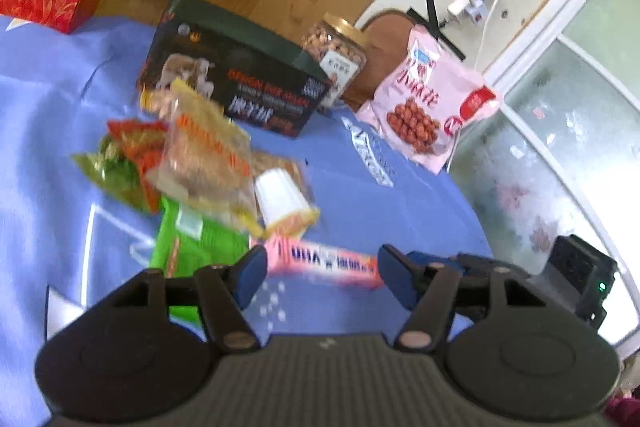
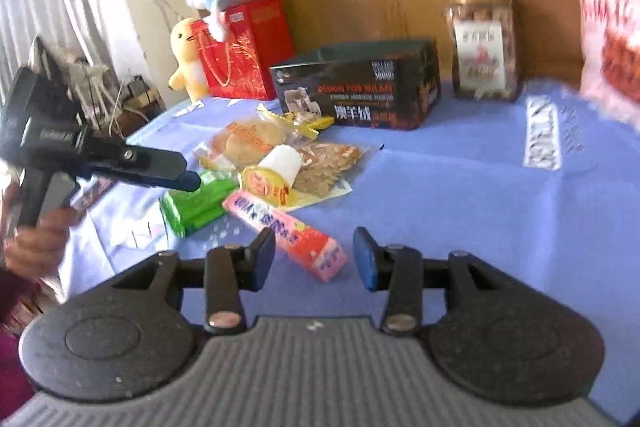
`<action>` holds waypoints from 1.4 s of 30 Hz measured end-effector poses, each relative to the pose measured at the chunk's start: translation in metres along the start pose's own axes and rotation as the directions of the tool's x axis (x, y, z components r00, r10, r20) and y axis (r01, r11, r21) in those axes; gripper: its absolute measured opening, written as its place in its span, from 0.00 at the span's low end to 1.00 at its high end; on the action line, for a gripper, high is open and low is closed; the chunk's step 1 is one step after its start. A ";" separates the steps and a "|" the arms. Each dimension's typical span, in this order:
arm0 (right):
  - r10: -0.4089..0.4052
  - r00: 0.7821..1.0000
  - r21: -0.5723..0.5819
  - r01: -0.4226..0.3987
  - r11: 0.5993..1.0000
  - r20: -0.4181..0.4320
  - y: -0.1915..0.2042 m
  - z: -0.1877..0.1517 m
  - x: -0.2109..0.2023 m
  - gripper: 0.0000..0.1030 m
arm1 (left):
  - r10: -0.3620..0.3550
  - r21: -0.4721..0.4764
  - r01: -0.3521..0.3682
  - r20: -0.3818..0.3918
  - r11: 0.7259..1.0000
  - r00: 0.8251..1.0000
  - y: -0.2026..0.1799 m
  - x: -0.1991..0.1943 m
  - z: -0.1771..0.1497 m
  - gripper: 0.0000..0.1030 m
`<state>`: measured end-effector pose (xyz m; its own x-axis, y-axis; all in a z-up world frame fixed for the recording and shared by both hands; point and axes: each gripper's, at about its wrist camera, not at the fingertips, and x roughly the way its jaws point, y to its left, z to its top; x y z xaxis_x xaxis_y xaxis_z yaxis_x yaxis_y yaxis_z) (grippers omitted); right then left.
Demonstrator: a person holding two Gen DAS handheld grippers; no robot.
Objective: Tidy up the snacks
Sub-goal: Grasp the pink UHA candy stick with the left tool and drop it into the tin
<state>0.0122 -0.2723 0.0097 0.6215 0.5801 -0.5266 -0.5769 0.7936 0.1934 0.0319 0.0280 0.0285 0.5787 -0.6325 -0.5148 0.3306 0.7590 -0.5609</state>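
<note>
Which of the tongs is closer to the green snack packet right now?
Left. The left tongs hang right above the green plastic snack packet. The right tongs are apart from it, at the far end of the pink candy stick.

Snacks lie in a loose pile on the blue cloth, left of centre. Pink candy stick pack (image 2: 286, 233) lies flat, nearest, angled near-right to far-left. Green packet (image 2: 197, 202) just left of it. White cup with yellow label (image 2: 276, 173) on its side, touching the pile. Clear bags of round crackers (image 2: 250, 141) and of flat biscuits (image 2: 326, 167) behind it. Far right: jar of nuts (image 2: 482, 53) upright; pink peanut bag (image 1: 426, 103) propped beside it.
</note>
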 end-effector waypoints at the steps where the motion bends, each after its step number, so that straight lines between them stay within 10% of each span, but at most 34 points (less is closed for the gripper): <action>1: -0.022 1.000 -0.032 0.021 0.999 -0.018 0.003 -0.003 0.003 0.49 | 0.014 0.007 -0.014 -0.002 1.000 1.000 -0.002 0.001 -0.003 0.67; 9: -0.059 0.998 -0.168 0.054 0.984 -0.024 0.022 -0.001 0.035 0.48 | 0.084 0.124 -0.080 -0.030 0.989 0.996 -0.025 0.016 -0.019 0.69; 10: -0.071 0.997 -0.177 0.065 0.982 -0.027 0.023 -0.001 0.036 0.32 | 0.098 0.125 -0.094 -0.033 0.988 0.995 -0.024 0.017 -0.021 0.69; 13: -0.046 0.998 -0.187 0.036 0.982 -0.047 0.020 -0.002 0.027 0.30 | 0.114 0.093 -0.108 -0.056 0.990 0.992 -0.016 0.023 -0.021 0.69; 18: -0.085 0.995 -0.213 0.070 0.974 -0.060 0.006 -0.010 0.006 0.31 | 0.108 0.120 -0.101 -0.055 0.988 0.993 -0.022 0.032 -0.020 0.89; 26: -0.150 0.987 -0.164 0.141 0.976 -0.047 0.000 -0.017 -0.001 0.37 | 0.139 0.228 -0.116 -0.087 0.967 0.987 -0.049 0.070 -0.011 0.92; 33: -0.175 0.984 -0.176 0.171 0.969 -0.009 0.014 -0.017 0.001 0.36 | 0.135 0.222 -0.114 -0.081 0.968 0.988 -0.055 0.079 -0.012 0.53; 42: -0.187 0.966 -0.170 0.217 0.961 0.176 0.031 0.032 0.002 0.36 | 0.121 0.189 -0.126 0.037 0.974 0.992 -0.055 0.040 0.027 0.51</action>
<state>0.0122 -0.2404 0.0407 0.8017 0.4449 -0.3991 -0.5102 0.8572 -0.0693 0.0574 -0.0347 0.0558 0.6418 -0.5302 -0.5541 0.3904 0.8478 -0.3590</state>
